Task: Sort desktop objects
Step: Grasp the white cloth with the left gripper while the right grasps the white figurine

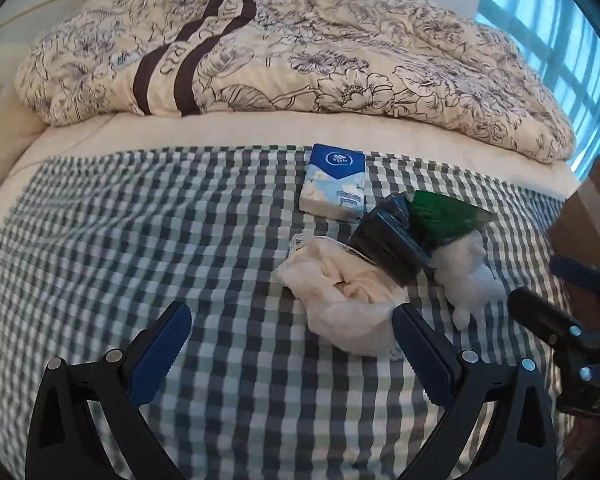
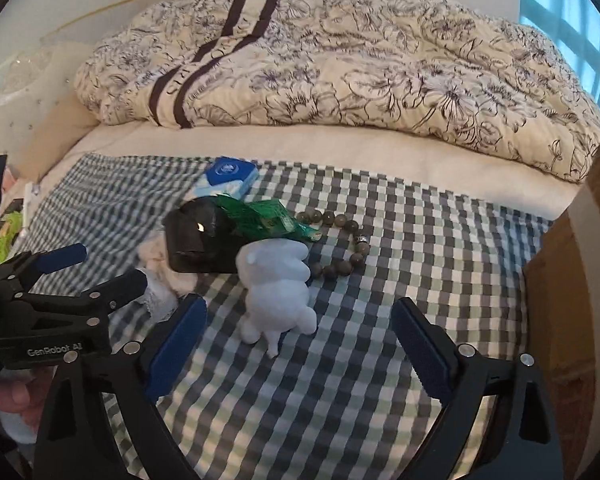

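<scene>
On the checked cloth (image 1: 228,240) lie a blue tissue pack (image 1: 334,182), a black case (image 1: 388,244), a green wrapper (image 1: 444,216), a white figurine (image 1: 466,276) and a crumpled cream cloth (image 1: 348,300). My left gripper (image 1: 294,340) is open, and the cream cloth lies just ahead of its right finger. My right gripper (image 2: 302,342) is open too. The white figurine (image 2: 278,292) lies just in front of it, nearer the left finger, untouched. A bead bracelet (image 2: 340,240) lies behind the figurine, beside the green wrapper (image 2: 268,220) and black case (image 2: 198,240).
A floral quilt (image 1: 300,48) is heaped across the back of the bed. A cardboard box (image 2: 560,280) stands at the right edge. In the right wrist view the left gripper (image 2: 112,264) reaches in from the left, with a hand (image 2: 8,400) below it.
</scene>
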Demonstrator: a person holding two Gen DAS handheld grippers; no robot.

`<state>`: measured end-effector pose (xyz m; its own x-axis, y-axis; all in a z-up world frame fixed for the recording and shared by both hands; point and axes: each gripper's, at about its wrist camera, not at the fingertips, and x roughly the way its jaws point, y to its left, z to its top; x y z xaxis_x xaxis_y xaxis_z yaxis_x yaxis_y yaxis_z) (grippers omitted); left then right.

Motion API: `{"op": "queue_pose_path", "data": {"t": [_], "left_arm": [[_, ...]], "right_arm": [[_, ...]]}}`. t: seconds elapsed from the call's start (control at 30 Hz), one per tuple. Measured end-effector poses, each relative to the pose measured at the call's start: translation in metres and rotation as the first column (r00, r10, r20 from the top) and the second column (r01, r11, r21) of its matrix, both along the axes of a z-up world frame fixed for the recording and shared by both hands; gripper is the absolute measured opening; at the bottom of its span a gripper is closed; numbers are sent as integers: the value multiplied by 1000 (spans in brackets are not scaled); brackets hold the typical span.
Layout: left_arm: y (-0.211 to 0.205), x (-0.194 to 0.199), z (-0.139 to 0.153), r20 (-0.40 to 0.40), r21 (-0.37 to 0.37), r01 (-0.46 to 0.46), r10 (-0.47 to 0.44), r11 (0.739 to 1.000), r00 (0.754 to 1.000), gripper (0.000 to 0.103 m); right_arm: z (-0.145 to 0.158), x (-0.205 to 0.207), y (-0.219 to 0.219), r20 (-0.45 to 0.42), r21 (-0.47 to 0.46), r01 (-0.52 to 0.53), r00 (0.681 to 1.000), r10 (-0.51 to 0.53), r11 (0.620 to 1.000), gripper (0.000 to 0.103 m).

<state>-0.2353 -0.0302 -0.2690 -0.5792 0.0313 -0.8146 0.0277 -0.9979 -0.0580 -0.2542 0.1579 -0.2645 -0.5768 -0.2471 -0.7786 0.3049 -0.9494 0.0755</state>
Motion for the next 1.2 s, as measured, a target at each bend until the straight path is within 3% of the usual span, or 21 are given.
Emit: {"op": "queue_pose_path", "data": {"t": [0.17,0.27,0.33,0.4,0.47,0.53,0.63,0.83,1.2], "left_arm": [[7,-12,-16,6,-3,18,-18,1000,1000,100],[10,-17,-27,28,0,21,-21,1000,999,91],[10,-20,-33,44,3,18,-18,1000,999,76],[10,-23,-35,45,15,24,-25,1000,999,70],[14,-23,-33,40,16,44,-45,999,998,57],[18,-21,-31,41,24,65,-66,998,997,37],[19,-19,-26,40,24,72,-72,997,997,24],[9,-6,-8,17,35,42,-43,998,999,18],[2,22,36,-60,23,22,-21,999,998,18]], "right_arm": [[-16,-15,-7,39,-3,-4,999,4,1000,83],[-28,-23,-14,59,22,-12,998,11,1000,77],[-32,-26,-16,66,29,-17,998,15,999,76],[-35,-28,-20,70,39,-23,997,20,999,73],[-39,-30,-23,86,48,-33,996,29,998,59],[-44,-32,-25,99,57,-32,995,26,998,56],[-44,-30,-21,92,53,-19,996,14,998,47],[-35,-17,-14,84,18,-14,996,12,1000,45],[6,19,-1,17,-15,8,1000,-8,1000,45]]}}
